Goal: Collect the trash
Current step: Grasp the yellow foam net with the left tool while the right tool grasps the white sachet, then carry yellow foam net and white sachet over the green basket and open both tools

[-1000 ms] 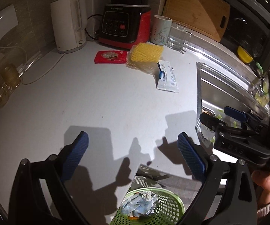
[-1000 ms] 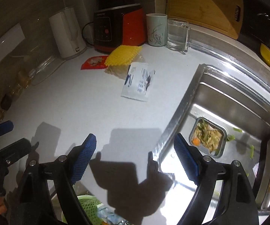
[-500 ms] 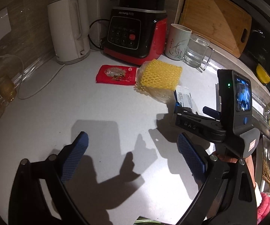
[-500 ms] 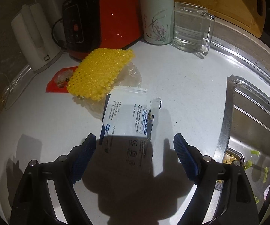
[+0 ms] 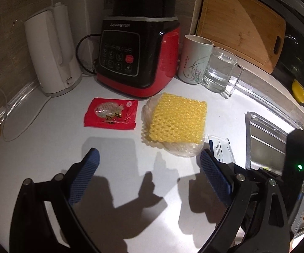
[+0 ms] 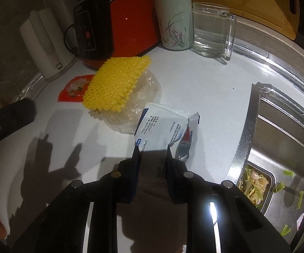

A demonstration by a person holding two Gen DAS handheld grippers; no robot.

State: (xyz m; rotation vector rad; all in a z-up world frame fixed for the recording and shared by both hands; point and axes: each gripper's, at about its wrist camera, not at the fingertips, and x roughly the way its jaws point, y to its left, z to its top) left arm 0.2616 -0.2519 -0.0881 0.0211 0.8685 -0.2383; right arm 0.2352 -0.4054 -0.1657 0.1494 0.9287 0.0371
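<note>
The white wrapper (image 6: 162, 126) lies on the grey counter (image 6: 204, 88) just left of the sink's rim, its near end between my right claw (image 6: 152, 150); those jaws have just been closing and now stand narrow, pinching the packet so that its torn flap sticks up beside the right finger. Touching the wrapper's far corner is a crumpled clear plastic bag (image 6: 145, 92) with a yellow foam net (image 6: 116, 84) lying on top of it, and left of that a red sachet (image 5: 110, 113) lies flat. My left claw (image 5: 149, 166) hangs over bare counter in front of the sachet and the net, jaws wide with nothing between them. Along the wall stand a white kettle (image 5: 52, 52), a red and black blender base (image 5: 135, 57), a flowered cup (image 5: 194, 60) and a glass mug (image 5: 220, 71). To the right, the sink (image 6: 282, 126) holds a strainer of vegetable scraps (image 6: 254, 184).
</note>
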